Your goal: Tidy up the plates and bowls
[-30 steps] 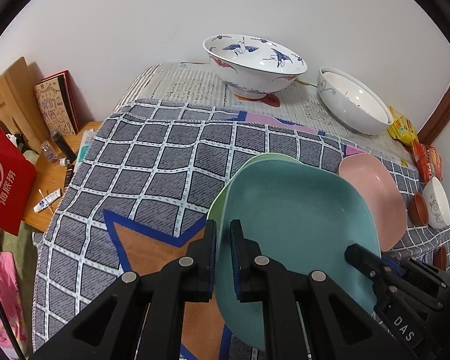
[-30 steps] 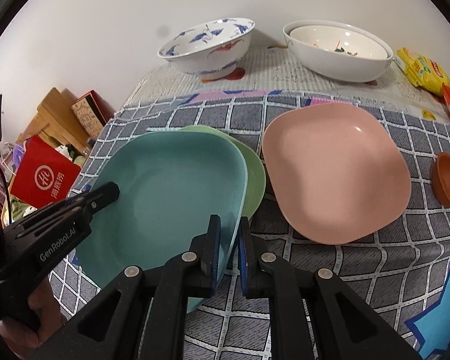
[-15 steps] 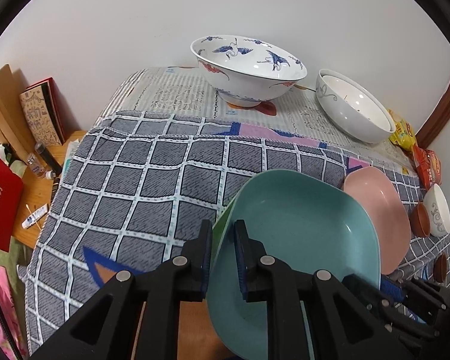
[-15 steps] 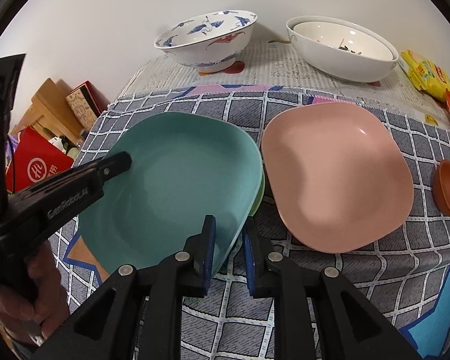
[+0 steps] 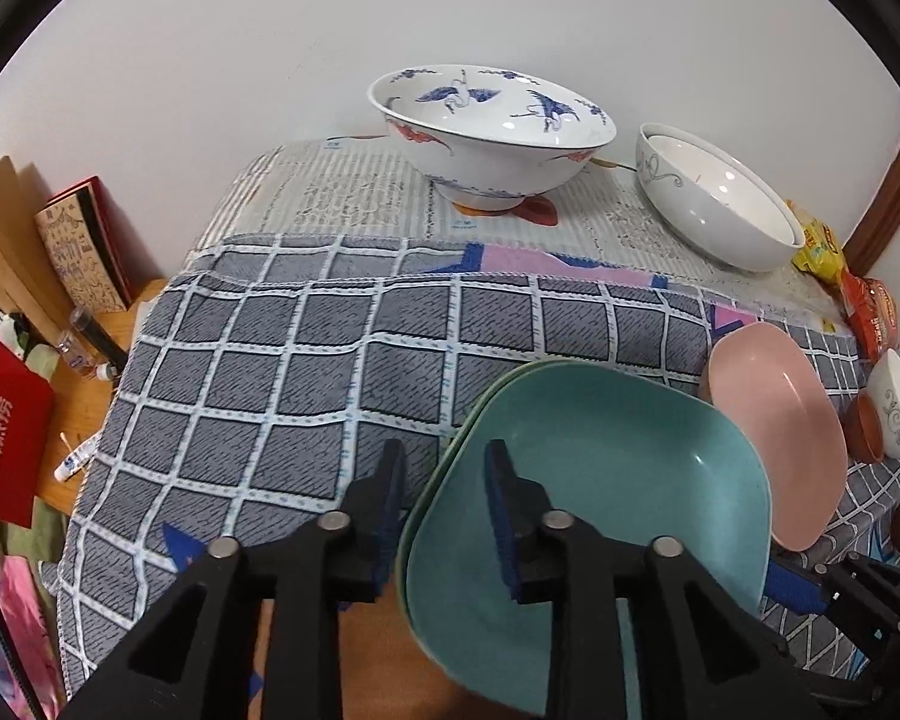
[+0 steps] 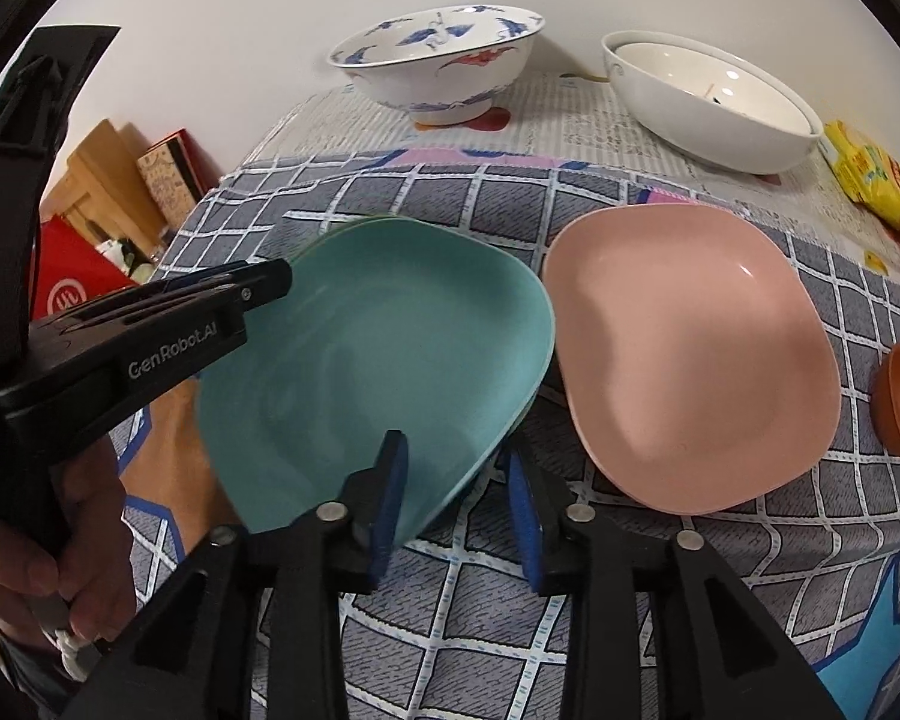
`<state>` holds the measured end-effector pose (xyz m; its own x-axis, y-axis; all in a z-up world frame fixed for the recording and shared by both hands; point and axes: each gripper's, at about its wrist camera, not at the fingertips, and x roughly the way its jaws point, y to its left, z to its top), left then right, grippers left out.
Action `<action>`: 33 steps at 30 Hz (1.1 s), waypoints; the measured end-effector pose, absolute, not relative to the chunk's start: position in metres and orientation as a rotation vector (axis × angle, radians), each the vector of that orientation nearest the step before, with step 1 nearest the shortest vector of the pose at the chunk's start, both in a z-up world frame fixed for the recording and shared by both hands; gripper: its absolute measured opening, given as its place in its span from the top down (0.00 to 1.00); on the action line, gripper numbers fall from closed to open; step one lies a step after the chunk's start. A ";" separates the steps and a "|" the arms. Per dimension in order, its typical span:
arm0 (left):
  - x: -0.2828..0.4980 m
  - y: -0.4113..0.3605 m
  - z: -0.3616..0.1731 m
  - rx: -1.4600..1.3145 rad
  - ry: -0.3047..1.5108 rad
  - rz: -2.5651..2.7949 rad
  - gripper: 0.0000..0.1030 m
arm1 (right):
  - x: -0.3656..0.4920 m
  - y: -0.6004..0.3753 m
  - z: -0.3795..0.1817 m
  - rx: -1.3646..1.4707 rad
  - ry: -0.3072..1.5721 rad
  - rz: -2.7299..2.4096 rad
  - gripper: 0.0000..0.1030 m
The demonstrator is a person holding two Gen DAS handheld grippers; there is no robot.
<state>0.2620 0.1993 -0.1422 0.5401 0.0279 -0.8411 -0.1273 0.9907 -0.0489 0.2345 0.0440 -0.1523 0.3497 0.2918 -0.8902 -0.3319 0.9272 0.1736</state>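
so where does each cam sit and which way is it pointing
Left wrist: sits on the left gripper, looking forward over the teal plate stacked on a green plate, toward the crane bowl at the wall; its own open jaws show, the right gripper at lower right.
Right wrist: sits on the right gripper, facing the same plates and the pink plate; its open jaws, the left gripper and the left hand show.
Shared: plates, both big bowls, checked cloth.

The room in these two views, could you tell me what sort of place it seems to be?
Probably a lived-in home, at a small dining table. A checked cloth over newspaper covers it, holding a crane bowl, a teal plate and snack packets. Books and clutter sit beside it.
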 end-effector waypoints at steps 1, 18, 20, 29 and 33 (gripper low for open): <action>0.260 0.201 -0.141 -0.109 0.991 0.097 0.69 | 0.233 0.044 -0.151 -0.043 1.141 0.408 0.68; 0.237 0.169 -0.111 -0.084 0.975 0.092 0.65 | 0.200 0.020 -0.125 -0.038 1.089 0.454 0.67; 0.237 0.159 -0.108 -0.080 0.971 0.081 0.61 | 0.200 0.003 -0.116 -0.017 1.067 0.423 0.66; 0.249 0.101 -0.096 -0.037 0.971 0.016 0.53 | 0.212 -0.084 -0.095 0.021 0.978 0.236 0.57; 0.259 0.084 -0.097 -0.035 0.981 -0.002 0.49 | 0.224 -0.107 -0.103 0.051 1.001 0.217 0.56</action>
<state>0.2589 0.0841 -0.0968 0.5562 -0.0180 -0.8308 -0.0140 0.9994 -0.0310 0.2241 -0.1066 -0.1027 0.5201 0.2047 -0.8292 -0.1577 0.9772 0.1423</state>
